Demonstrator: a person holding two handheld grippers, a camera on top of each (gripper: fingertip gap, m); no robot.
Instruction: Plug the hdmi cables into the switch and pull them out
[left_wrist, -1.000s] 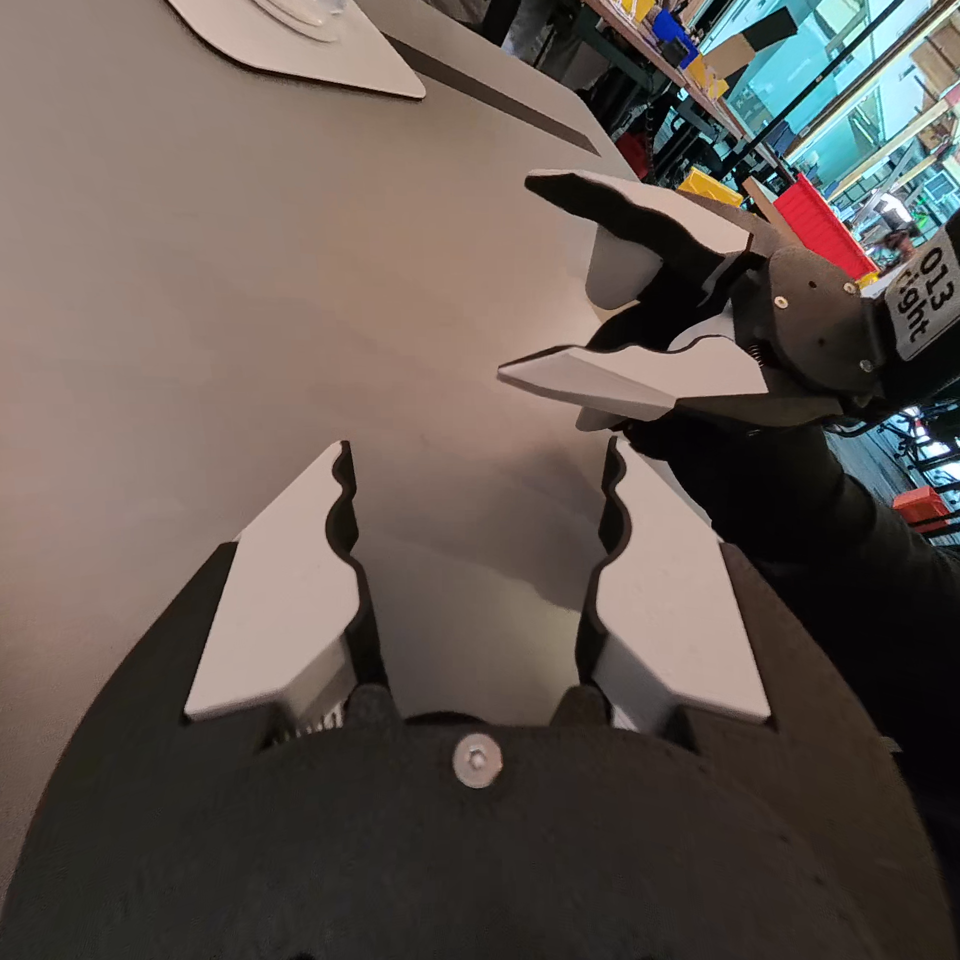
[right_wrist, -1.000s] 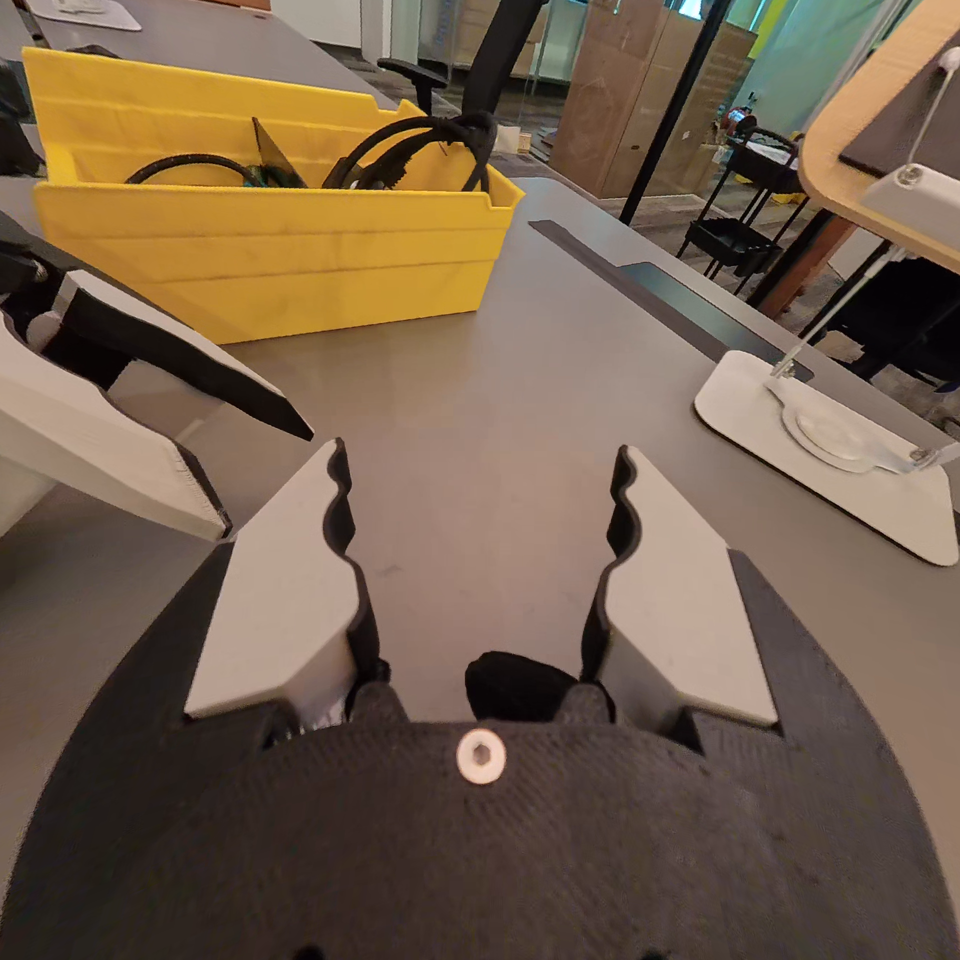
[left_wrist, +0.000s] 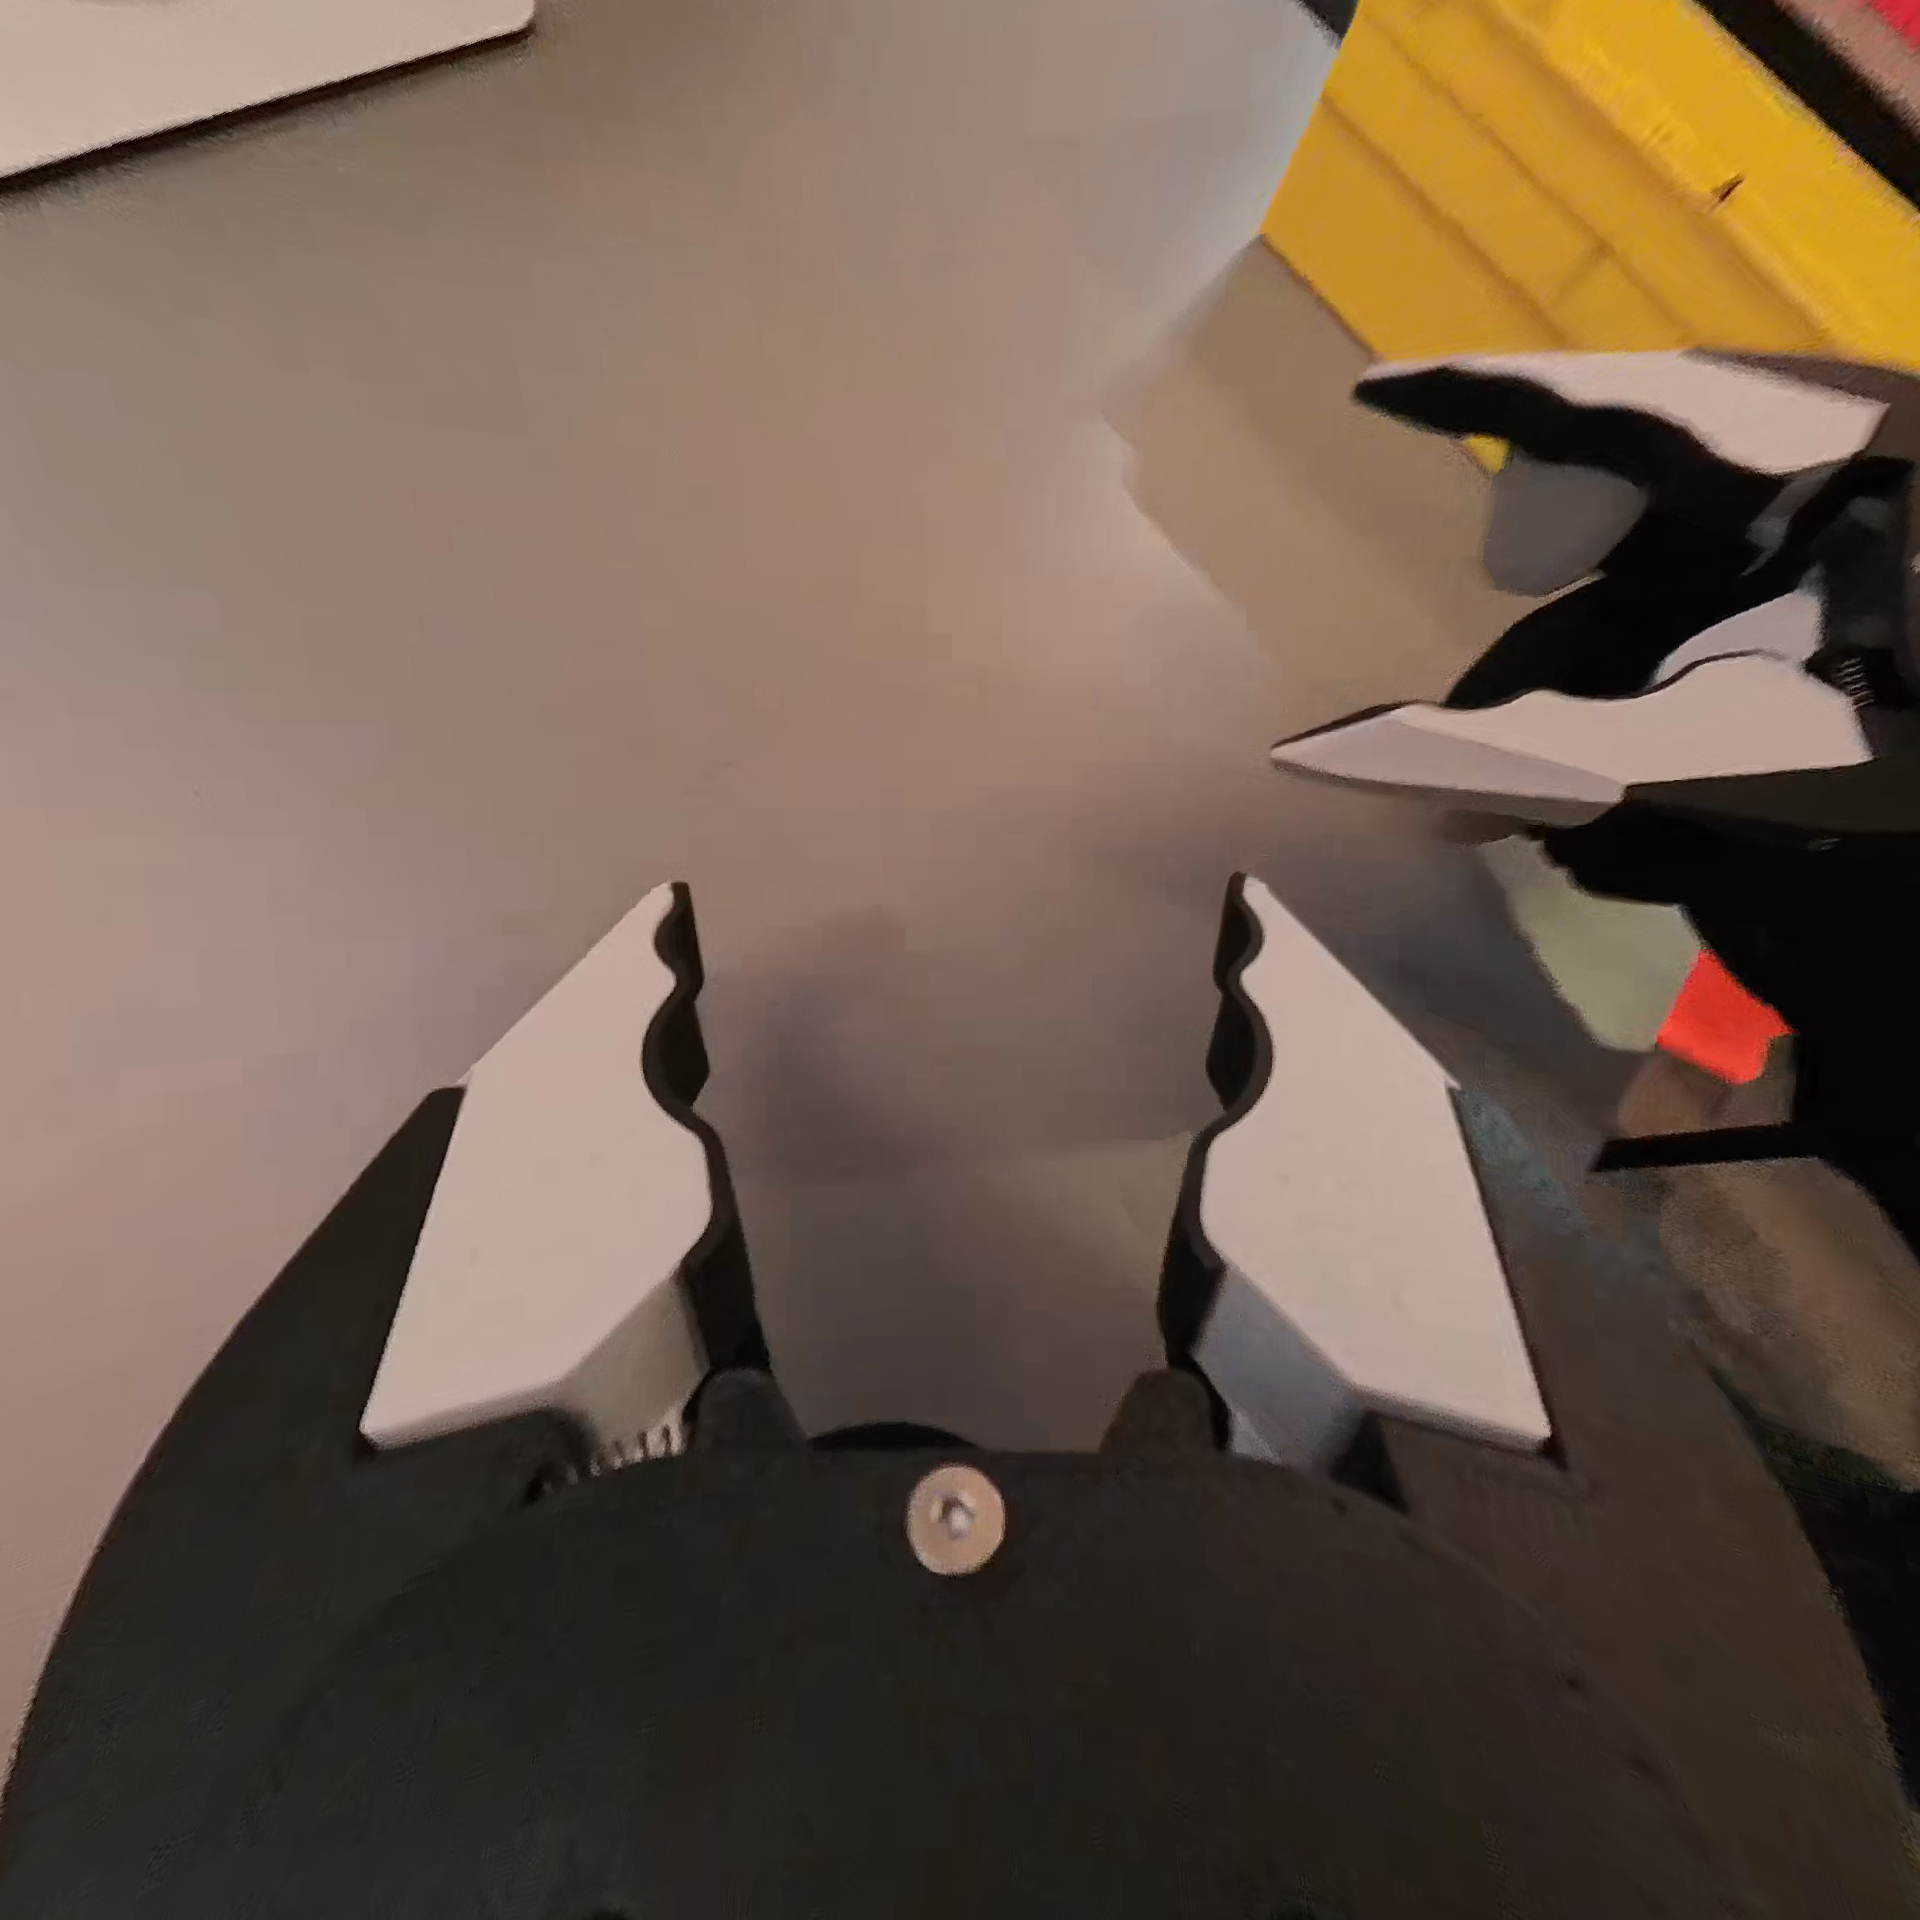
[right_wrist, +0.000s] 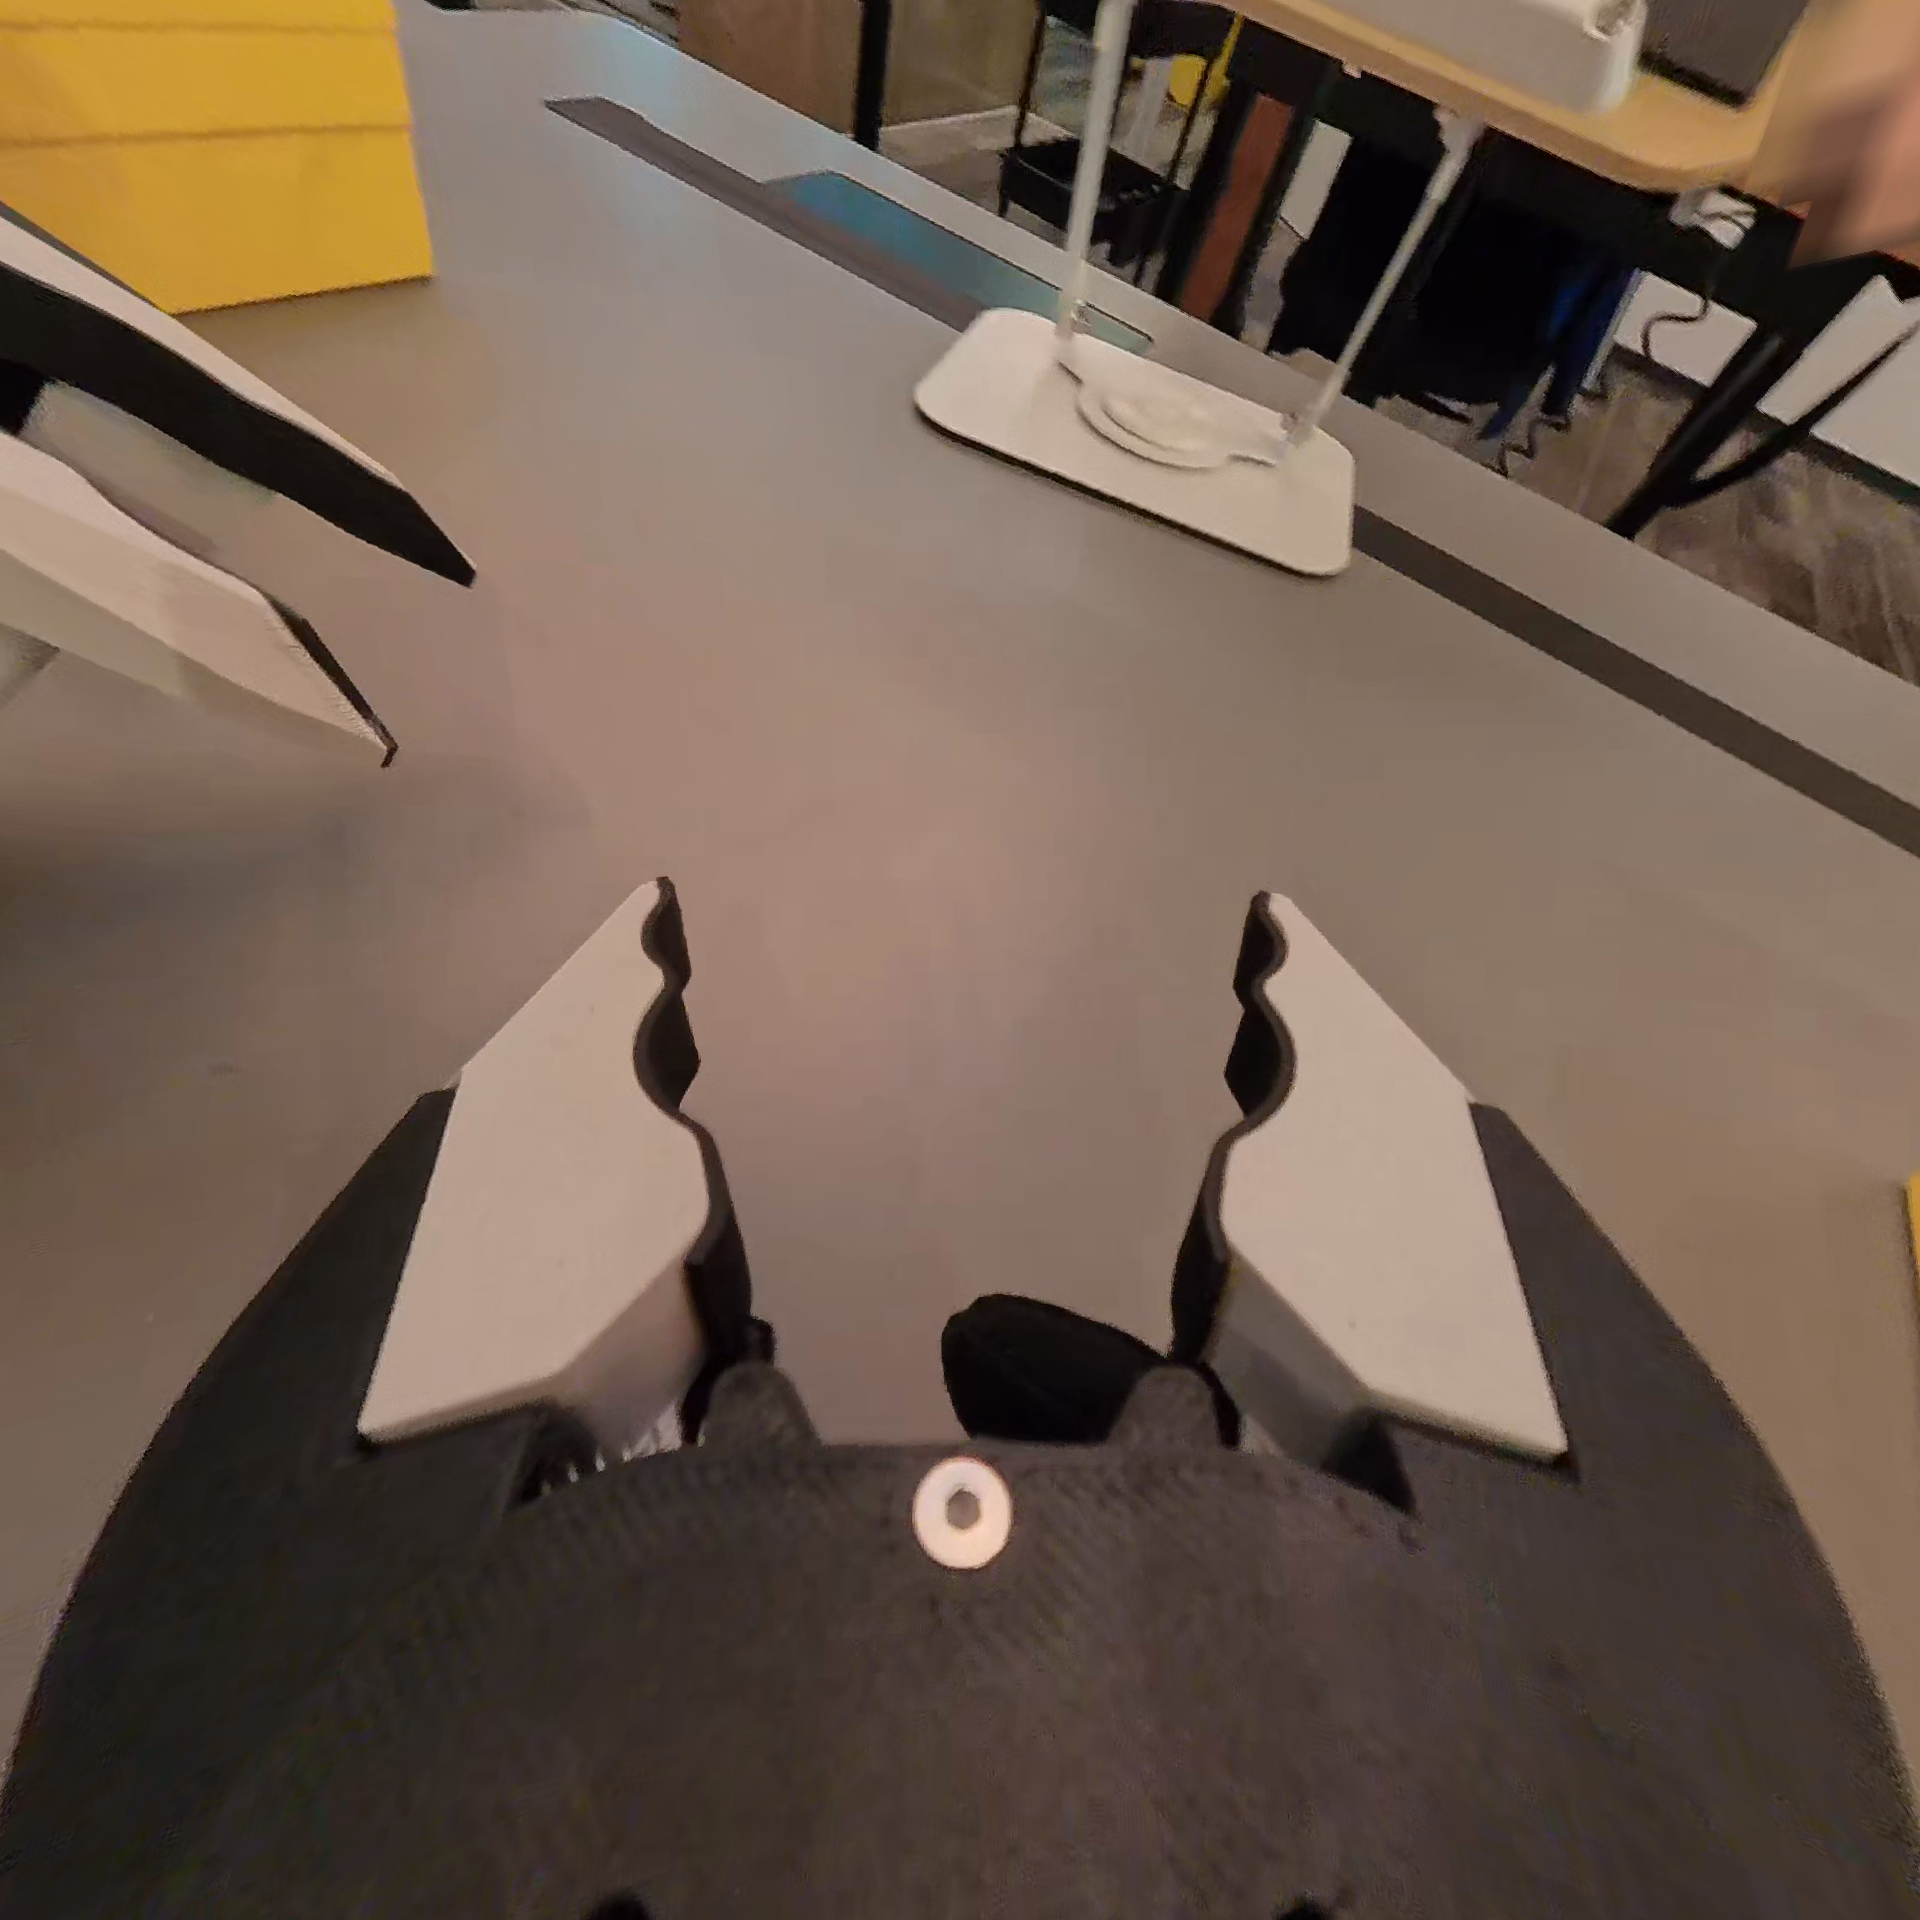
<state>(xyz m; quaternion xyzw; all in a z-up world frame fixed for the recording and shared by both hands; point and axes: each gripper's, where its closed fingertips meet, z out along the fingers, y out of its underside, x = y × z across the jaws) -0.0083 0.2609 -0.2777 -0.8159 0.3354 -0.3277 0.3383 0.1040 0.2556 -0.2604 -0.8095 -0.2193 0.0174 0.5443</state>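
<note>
Right now the left gripper (left_wrist: 956, 894) is hovering low over the grey table (left_wrist: 520, 623), its jaws spread wide with nothing between them — only bare tabletop is showing in the gap. The right gripper (right_wrist: 961, 899) is hanging over the same surface in much the same pose, jaws likewise parted and empty. In the left wrist view the right gripper (left_wrist: 1340, 571) is reaching in from the right edge, its two fingers stacked one above the other and gaping, pointing leftward; the picture is blurred there. In the right wrist view the left gripper (right_wrist: 416, 665) is poking in from the left edge, fingers apart, its tips aimed toward the middle of the table.

A yellow bin (left_wrist: 1621, 177) is sitting on the table at the far right of the left wrist view, just behind the right gripper; in the right wrist view the same bin (right_wrist: 208, 145) is filling the upper left corner. Its contents are not showing. A white flat stand base (right_wrist: 1132, 436) with thin upright rods is resting near the table's far edge, beside a dark strip (right_wrist: 1621, 665) running along the surface. Neither the hdmi cables nor the switch can be made out in either view — where they are lying I cannot tell. Nothing is standing between the grippers and the open tabletop ahead of them.
</note>
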